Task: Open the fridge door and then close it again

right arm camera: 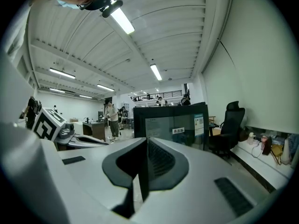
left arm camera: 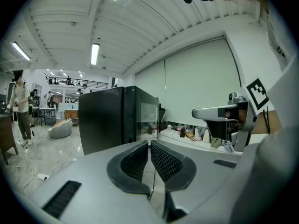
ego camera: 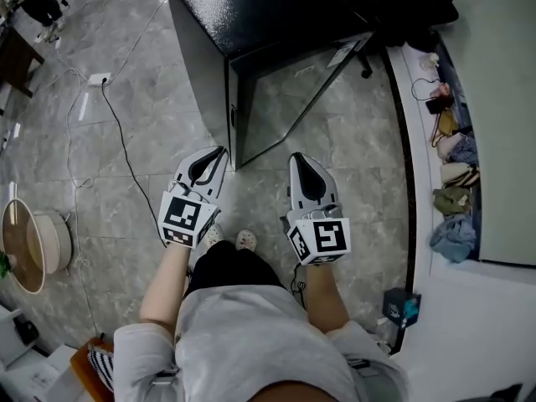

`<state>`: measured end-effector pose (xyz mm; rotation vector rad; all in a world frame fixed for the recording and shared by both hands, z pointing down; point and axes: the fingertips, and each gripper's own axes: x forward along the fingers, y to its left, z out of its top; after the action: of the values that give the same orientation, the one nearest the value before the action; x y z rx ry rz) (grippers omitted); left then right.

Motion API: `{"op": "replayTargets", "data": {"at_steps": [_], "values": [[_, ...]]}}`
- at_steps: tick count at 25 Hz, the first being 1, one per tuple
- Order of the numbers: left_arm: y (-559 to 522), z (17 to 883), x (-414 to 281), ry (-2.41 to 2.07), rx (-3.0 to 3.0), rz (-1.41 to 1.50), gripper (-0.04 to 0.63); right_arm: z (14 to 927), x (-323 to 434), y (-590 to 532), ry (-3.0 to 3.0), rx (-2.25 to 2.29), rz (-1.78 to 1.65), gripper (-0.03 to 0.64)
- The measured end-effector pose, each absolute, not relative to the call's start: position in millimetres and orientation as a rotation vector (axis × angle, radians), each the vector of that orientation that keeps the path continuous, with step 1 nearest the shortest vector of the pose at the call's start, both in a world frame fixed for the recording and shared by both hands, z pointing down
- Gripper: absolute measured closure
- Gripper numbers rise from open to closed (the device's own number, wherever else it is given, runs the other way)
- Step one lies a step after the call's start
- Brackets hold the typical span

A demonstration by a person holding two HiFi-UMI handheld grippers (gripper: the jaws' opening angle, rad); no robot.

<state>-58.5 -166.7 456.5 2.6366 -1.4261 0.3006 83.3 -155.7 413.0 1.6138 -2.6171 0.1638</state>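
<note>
We hold left gripper [ego camera: 219,152] and right gripper [ego camera: 295,157] near black glass-fronted fridge [ego camera: 251,15]. Both grippers' jaws together, empty. Door [ego camera: 289,99] apparently shut, so likely staged for opening.

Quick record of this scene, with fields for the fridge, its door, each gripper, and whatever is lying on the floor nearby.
Fridge: black fridge, on the floor ahead of the person
Door: glass door, looks closed
Left gripper: jaws together, nothing held, apart from the fridge
Right gripper: jaws together, nothing held, apart from the fridge
Floor: power strip with a black cable trailing from it
</note>
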Motion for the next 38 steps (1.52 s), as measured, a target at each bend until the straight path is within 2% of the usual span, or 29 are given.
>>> {"op": "replayTargets", "data": {"at_steps": [7,10,24,29,32,38], "values": [[-205,497,-53,-1.381,2.602,0.446,0.575,423,84,-162,-2.593,1.625,0.180,0.591],[-220,513,-49,-1.350,2.591,0.499,0.517,426,86,-164,-2.579,1.632,0.181,0.591],[-269,563,-28,-1.267,2.546,0.622,0.479,442,103,-167,-2.508,1.677,0.224,0.591],[-273,567,-25,-1.258,2.531,0.589,0.486,443,105,-169,-2.502,1.680,0.213,0.592],[-274,566,-28,-1.266,2.503,0.574,0.529,443,107,-167,-2.501,1.685,0.217,0.591],[-272,565,-28,-1.276,2.482,0.611,0.540,443,108,-163,-2.503,1.690,0.229,0.592]]}}
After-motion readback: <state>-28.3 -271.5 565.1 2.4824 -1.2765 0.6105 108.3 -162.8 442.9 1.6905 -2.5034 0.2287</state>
